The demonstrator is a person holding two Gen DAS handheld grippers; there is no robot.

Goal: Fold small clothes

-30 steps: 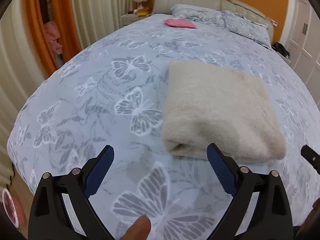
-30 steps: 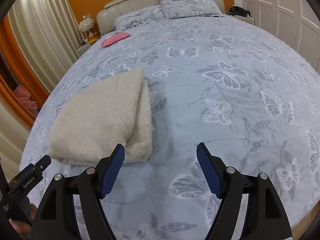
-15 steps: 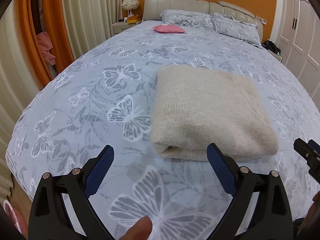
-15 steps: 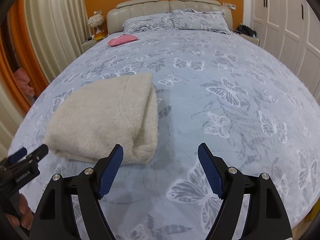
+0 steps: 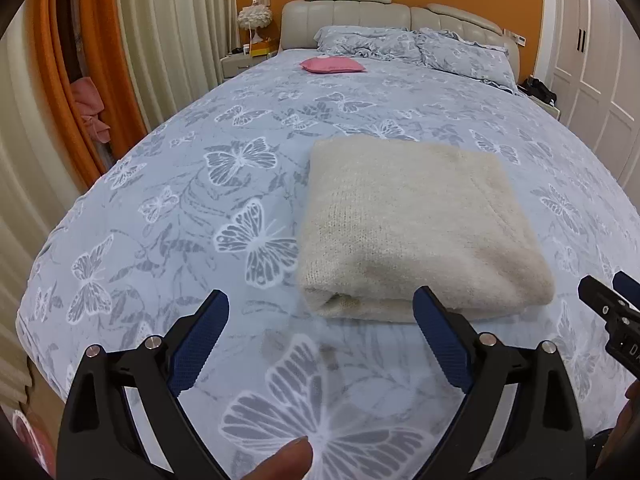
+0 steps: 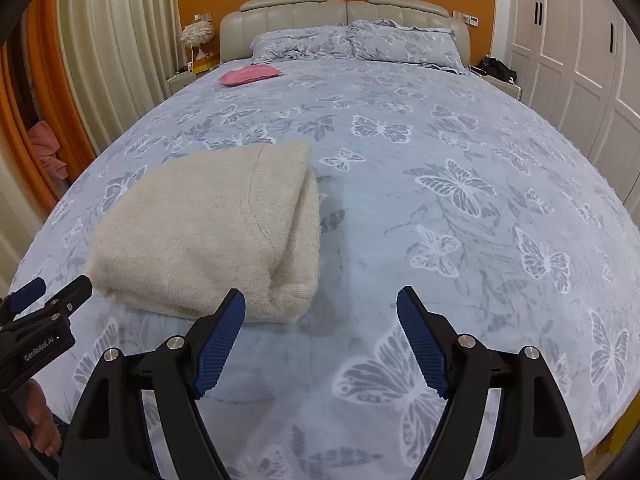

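Knitwear, a cream sweater [image 5: 416, 224], is seen folded into a thick rectangle on the bed [image 5: 200, 208], near its foot. It is judged soft, light and springy; the rolled near fold is best pinched at both corners. The left gripper [image 5: 320, 332] and right gripper [image 6: 320, 320] are held just short of that edge, jaws released and empty. Open bedspread is left on every side, up to a pink pouch [image 5: 332, 65] by the pillows.

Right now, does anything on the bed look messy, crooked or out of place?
Nothing stands out. The cream garment lies folded in a neat block on the butterfly bedspread, and both grippers, left and right, are open and clear of it.
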